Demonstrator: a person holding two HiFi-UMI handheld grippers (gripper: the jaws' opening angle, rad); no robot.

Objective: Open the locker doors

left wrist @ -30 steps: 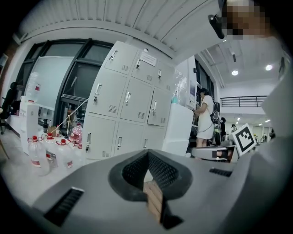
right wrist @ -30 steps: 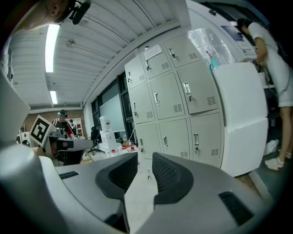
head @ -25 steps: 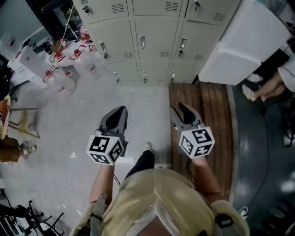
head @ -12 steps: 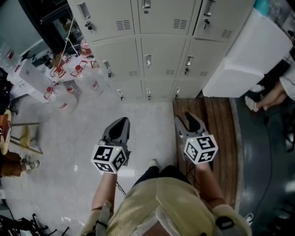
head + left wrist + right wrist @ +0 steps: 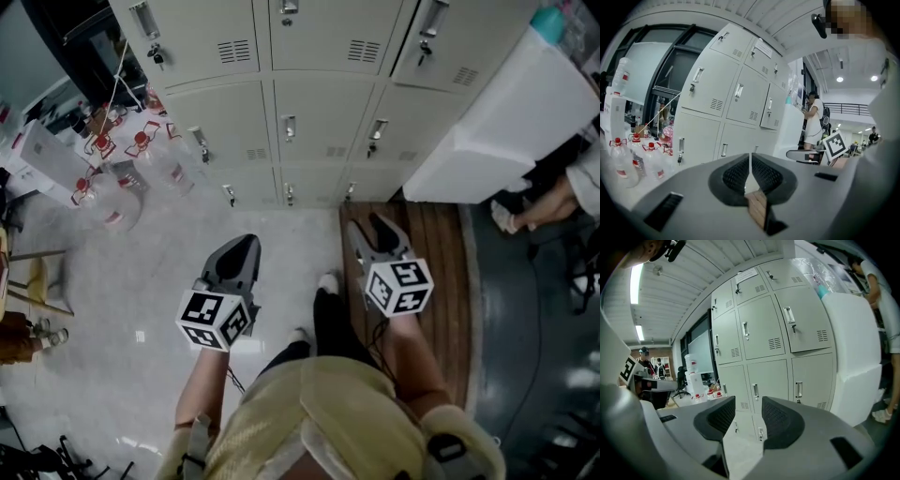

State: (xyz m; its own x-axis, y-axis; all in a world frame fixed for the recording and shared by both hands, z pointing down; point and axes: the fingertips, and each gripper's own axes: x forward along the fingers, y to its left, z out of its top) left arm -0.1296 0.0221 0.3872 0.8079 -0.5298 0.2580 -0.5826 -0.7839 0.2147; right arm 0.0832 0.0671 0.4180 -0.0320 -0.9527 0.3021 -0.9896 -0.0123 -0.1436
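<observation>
Locker doors (image 5: 314, 122) fill the upper centre of the head view, all shut. A paper label (image 5: 746, 274) on one top door is too small to read. Pale floor (image 5: 141, 281) lies between both grippers and the lockers. Red-labelled water bottles (image 5: 112, 183) crowd the upper left. Left gripper (image 5: 242, 246): jaws pressed together, holding nothing. Right gripper (image 5: 372, 225): jaws wide apart, nothing between them.

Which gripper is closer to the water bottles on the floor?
Left. The left gripper hangs just right of the water bottles; the right gripper is farther right, over the wooden strip.
</observation>
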